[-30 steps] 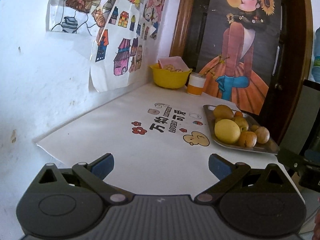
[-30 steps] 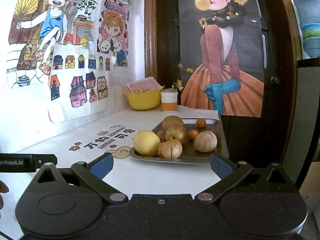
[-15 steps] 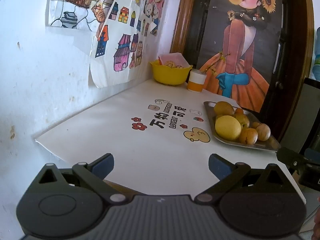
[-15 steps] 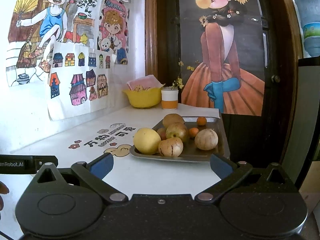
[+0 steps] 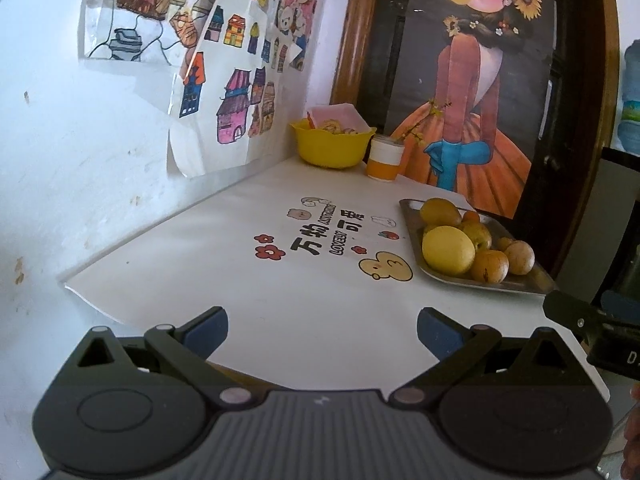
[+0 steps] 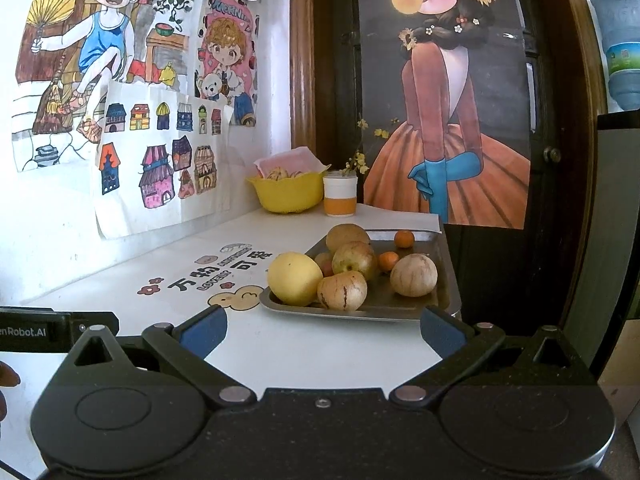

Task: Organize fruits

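The fruits sit heaped on a metal tray [image 6: 442,276] at the right edge of the white worktop [image 5: 248,280], nearer the viewer than the yellow bowl [image 6: 288,194]. Both tools hang short of the tray with nothing in them: the left hand-held gripper [image 5: 322,332] and the right hand-held gripper [image 6: 323,330] each have their jaws spread wide. The big yellow fruit [image 6: 294,278] at the tray's near corner looks firm, smooth and fairly heavy; I'd close on its widest middle. The striped fruit [image 6: 342,290] touching it may bruise, and the small oranges [image 6: 404,239] at the far end could roll.
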A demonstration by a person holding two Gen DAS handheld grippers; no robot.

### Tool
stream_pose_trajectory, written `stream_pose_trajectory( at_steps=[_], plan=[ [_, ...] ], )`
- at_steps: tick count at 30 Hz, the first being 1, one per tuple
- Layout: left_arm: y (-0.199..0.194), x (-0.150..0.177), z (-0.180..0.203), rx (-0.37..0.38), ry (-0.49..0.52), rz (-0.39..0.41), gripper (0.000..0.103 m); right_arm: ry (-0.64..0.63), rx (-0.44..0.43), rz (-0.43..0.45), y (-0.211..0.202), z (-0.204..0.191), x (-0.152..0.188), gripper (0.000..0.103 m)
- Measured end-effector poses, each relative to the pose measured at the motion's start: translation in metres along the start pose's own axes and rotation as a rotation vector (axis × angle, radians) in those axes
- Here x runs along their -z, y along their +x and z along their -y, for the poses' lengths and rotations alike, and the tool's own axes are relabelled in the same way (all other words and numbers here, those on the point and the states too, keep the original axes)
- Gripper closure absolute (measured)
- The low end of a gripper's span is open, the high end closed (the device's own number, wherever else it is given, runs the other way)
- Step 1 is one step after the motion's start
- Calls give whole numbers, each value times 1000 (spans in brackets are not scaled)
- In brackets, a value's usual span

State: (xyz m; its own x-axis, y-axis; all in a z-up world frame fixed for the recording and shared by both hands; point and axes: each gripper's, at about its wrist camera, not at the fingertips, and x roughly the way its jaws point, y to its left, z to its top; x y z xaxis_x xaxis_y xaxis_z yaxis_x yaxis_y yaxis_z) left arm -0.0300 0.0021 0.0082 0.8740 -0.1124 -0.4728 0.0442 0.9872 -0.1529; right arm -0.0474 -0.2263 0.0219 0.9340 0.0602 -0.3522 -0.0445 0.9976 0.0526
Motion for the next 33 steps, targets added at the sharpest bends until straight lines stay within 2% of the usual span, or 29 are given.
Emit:
stream_pose_trajectory(
  at_steps=[15, 22, 33],
  plan=[
    [1, 0, 0, 1, -2, -7, 0, -3, -3, -5, 2, 0, 2, 1],
    [1, 2, 0, 69, -26, -9, 0, -10, -8, -10, 3, -2, 5, 1],
    [0, 3, 2, 53, -10, 3, 0, -14, -13, -16, 3, -3, 4, 1]
  ],
)
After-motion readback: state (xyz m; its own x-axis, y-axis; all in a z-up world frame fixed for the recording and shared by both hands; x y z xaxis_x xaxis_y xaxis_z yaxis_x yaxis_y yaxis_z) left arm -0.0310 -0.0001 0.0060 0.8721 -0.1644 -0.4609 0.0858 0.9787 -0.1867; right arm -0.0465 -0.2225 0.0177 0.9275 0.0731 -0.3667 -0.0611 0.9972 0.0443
